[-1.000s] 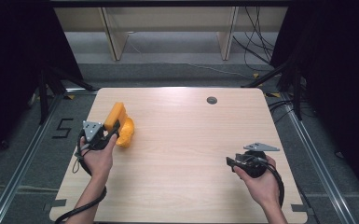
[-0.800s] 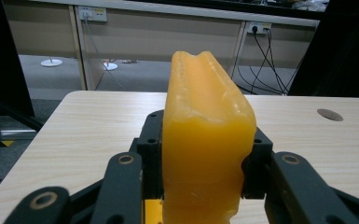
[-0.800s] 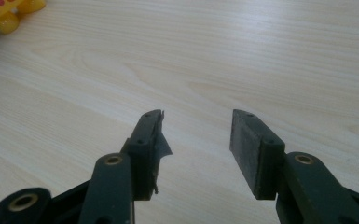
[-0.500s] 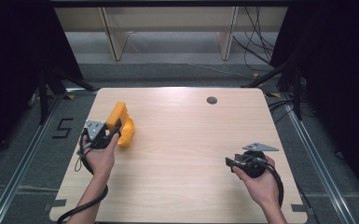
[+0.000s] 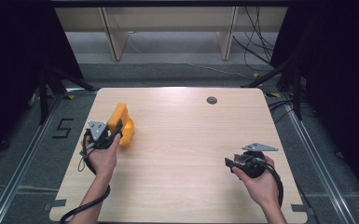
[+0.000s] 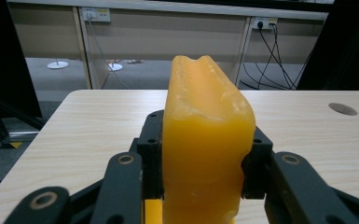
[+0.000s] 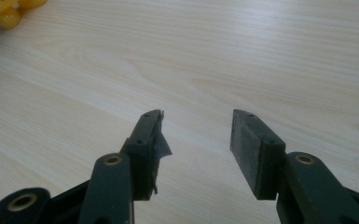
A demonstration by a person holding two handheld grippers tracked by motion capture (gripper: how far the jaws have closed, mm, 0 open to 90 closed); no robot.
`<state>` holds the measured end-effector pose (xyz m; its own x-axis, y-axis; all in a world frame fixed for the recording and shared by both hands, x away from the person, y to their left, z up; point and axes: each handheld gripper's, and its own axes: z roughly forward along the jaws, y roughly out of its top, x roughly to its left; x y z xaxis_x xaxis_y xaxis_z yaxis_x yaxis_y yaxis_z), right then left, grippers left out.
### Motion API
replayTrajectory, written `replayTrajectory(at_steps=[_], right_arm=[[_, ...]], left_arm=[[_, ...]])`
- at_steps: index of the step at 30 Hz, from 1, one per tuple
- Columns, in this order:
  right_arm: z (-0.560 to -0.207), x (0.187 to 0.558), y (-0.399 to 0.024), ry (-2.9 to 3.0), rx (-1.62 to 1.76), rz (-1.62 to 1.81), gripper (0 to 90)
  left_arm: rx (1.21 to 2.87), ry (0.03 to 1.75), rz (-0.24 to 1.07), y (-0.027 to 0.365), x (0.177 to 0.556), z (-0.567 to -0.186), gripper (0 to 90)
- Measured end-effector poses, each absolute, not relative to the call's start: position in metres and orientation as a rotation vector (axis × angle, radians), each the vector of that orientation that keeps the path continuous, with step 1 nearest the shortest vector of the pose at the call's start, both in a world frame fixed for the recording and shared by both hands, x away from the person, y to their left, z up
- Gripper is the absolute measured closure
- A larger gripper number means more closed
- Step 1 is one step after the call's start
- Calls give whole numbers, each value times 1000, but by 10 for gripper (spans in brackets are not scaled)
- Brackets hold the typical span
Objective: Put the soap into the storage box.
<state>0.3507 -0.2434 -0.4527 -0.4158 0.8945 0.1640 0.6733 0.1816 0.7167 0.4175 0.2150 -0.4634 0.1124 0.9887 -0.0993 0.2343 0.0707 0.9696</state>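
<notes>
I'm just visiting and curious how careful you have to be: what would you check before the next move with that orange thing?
1. Left gripper clamped on the orange block: ok, a jaw sits against each side.
2. Block lifted off the table: cannot tell.
3. Right gripper free: ok, jaws apart, nothing between them.
4. Right gripper well away from the block: ok, it is on the table's far side in the high view.
5. Dark round spot out of the way: ok, near the far edge.

High view overlooks the table (image 5: 182, 154); gripper views skim it closely.
</notes>
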Motion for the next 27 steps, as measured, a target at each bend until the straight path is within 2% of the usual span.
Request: replayTrajectory(at_steps=[27], right_arm=[[-453,350,-242,2181,1523,1058,540]], left_arm=[[1374,1351,961,213,424,-486,606]])
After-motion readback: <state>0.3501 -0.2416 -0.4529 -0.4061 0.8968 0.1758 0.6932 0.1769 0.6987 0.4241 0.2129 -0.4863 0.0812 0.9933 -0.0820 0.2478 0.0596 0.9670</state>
